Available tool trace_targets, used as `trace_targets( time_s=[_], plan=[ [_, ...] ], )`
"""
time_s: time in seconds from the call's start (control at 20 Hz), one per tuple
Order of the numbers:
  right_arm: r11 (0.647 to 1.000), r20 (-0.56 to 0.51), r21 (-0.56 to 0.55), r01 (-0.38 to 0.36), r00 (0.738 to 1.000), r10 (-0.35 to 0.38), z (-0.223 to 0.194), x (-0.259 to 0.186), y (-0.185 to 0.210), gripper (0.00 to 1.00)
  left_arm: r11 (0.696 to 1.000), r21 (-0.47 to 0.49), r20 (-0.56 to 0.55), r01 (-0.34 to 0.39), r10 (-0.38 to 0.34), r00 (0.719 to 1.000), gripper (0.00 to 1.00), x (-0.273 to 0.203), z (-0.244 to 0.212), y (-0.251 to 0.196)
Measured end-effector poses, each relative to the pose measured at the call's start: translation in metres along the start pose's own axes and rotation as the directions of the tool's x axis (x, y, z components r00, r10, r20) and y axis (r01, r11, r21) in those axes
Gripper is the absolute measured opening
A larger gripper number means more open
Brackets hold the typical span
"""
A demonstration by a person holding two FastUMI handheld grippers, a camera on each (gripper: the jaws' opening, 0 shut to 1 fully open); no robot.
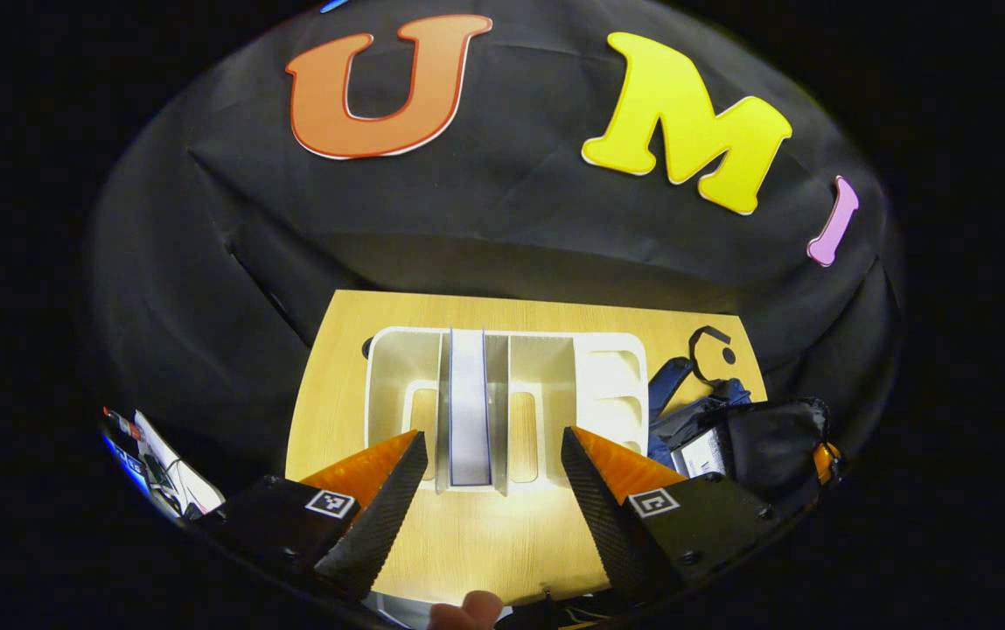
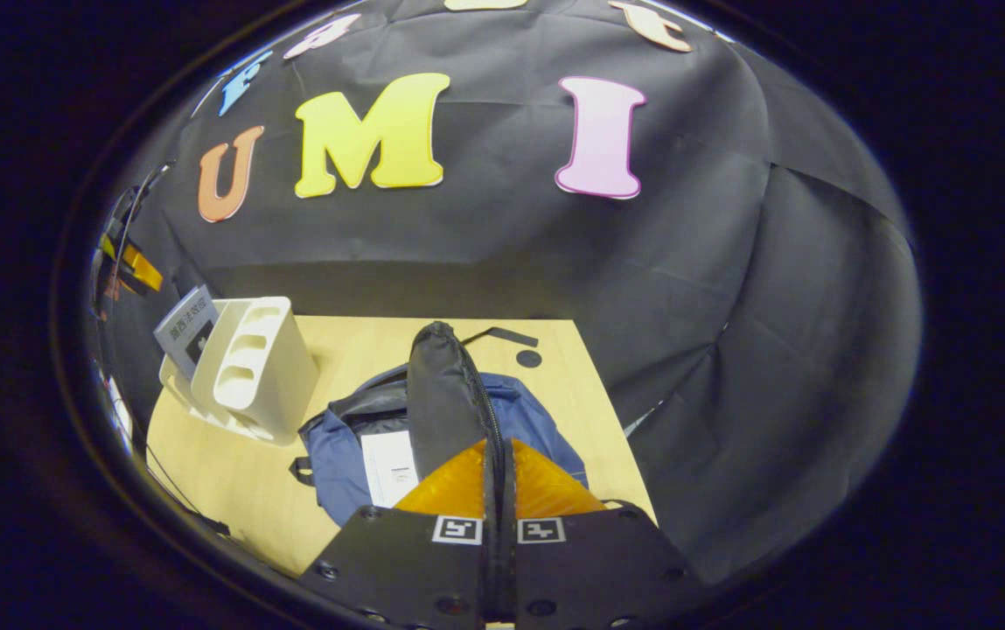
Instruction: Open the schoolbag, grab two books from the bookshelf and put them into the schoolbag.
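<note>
My right tool (image 2: 499, 477) is closed on the raised black flap (image 2: 441, 394) of the blue schoolbag (image 2: 528, 420), holding it open on the counter (image 2: 231, 481). My left tool (image 1: 493, 464) is wide open, empty, facing 1 upright book (image 1: 470, 402) in the white bookshelf (image 1: 607, 367). Judged: bag opened; this book not yet grasped.

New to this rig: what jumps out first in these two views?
In the left gripper view, the left gripper is open and lined up on a white book standing upright in the white bookshelf on the wooden table. In the right gripper view, the right gripper is shut on the flap of the blue schoolbag, holding it raised beside the bookshelf.
</note>
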State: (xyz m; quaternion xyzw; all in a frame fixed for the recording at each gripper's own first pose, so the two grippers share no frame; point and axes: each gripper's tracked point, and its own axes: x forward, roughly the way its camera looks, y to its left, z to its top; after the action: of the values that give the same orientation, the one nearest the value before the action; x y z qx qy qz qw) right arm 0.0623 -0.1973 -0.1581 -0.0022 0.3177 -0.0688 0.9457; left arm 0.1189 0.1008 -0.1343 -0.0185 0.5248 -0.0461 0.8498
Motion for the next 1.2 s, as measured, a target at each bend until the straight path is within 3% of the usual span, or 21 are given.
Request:
trace_targets(
  time_s=[0.4, 0.85, 1.05, 1.15, 1.2],
  plan=[
    [1.0, -0.02, 0.008, 0.011, 1.0, -0.011, -0.004, 0.006, 0.001, 0.0, 1.0, -0.019, -0.228, 0.011, -0.015, 0.974, 0.97, 0.057, -0.019, 0.019],
    [1.0, -0.04, 0.003, 0.018, 0.999, -0.018, -0.008, 0.012, 0.0, 0.0, 1.0, -0.014, -0.354, -0.013, 0.008, 0.935, 0.94, 0.094, -0.033, 0.022],
    [1.0, -0.043, -0.002, 0.02, 0.999, -0.02, -0.009, 0.015, -0.001, 0.0, 0.998, -0.021, -0.412, -0.055, 0.041, 0.91, 0.82, 0.108, -0.042, 0.027],
    [1.0, -0.046, 0.0, 0.018, 0.999, -0.018, -0.009, 0.015, 0.0, 0.0, 0.997, -0.026, -0.432, -0.071, 0.053, 0.9, 0.8, 0.112, -0.045, 0.029],
    [1.0, -0.044, -0.006, 0.019, 0.999, -0.02, -0.008, 0.015, -0.001, 0.0, 0.997, -0.026, -0.439, -0.075, 0.056, 0.897, 0.71, 0.114, -0.046, 0.03]
  ],
)
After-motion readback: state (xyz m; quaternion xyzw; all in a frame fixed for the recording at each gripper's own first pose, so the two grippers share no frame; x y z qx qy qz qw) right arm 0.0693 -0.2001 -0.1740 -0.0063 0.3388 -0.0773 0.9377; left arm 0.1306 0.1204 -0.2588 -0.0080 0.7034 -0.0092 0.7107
